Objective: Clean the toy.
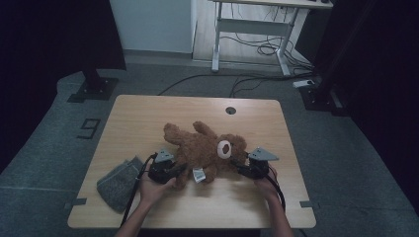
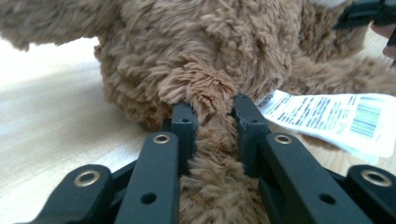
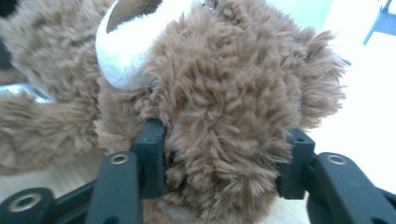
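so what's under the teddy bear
The teddy bear lies on the wooden table, its white label spread on the wood beside it. Whatever sits directly beneath its body is covered.

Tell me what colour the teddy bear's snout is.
White, on the brown teddy bear; the snout shows best in the right gripper view.

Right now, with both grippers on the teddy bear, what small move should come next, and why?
Probably a short, even lift with both hands. The left gripper pinches a limb of the teddy bear, the right gripper clasps its head, and the bear lies flat on the table, so both ends are secured.
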Motion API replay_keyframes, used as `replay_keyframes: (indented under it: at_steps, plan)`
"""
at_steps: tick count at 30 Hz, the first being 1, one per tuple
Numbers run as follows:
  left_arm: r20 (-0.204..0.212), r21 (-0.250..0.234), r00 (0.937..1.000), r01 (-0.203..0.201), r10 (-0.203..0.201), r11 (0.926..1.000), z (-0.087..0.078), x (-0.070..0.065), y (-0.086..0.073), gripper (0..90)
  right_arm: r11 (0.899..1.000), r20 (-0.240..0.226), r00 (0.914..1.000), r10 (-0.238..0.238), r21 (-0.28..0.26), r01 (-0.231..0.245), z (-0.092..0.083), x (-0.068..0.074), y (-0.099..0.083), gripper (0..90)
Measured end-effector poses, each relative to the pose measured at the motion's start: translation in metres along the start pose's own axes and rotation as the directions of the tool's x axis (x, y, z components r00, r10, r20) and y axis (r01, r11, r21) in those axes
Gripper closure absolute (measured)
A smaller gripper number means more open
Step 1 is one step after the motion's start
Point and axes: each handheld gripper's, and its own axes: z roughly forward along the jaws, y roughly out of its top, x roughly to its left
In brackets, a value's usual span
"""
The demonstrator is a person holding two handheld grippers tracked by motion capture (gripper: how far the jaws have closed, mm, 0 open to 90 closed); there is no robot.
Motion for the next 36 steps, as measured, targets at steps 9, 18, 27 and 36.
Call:
replay_keyframes:
  at_steps: [9, 18, 27, 36]
  plan:
    - [-0.02, -0.033, 0.9998, -0.005, 0.005, 0.9994, -0.008, 0.003, -0.001, 56.8, 0.999, 0.065, 0.9974, 0.031, -0.041, -0.028, -0.006, -0.002, -0.001, 28.9]
    - [-0.064, -0.062, 0.995, -0.081, 0.077, 0.9948, -0.049, -0.005, -0.005, 36.1, 0.99, 0.075, 0.995, 0.066, -0.127, -0.056, -0.039, 0.011, -0.001, 23.4]
    - [-0.061, -0.08, 0.9973, -0.045, 0.04, 0.9958, -0.083, -0.002, -0.037, 36.2, 0.993, 0.056, 0.9963, 0.065, -0.104, -0.059, -0.061, 0.032, -0.019, 23.3]
    - [-0.115, -0.061, 0.9918, -0.063, 0.055, 0.9962, -0.095, 0.001, -0.062, 37.0, 0.995, 0.058, 0.9941, 0.092, -0.054, -0.089, -0.074, 0.046, -0.042, 23.2]
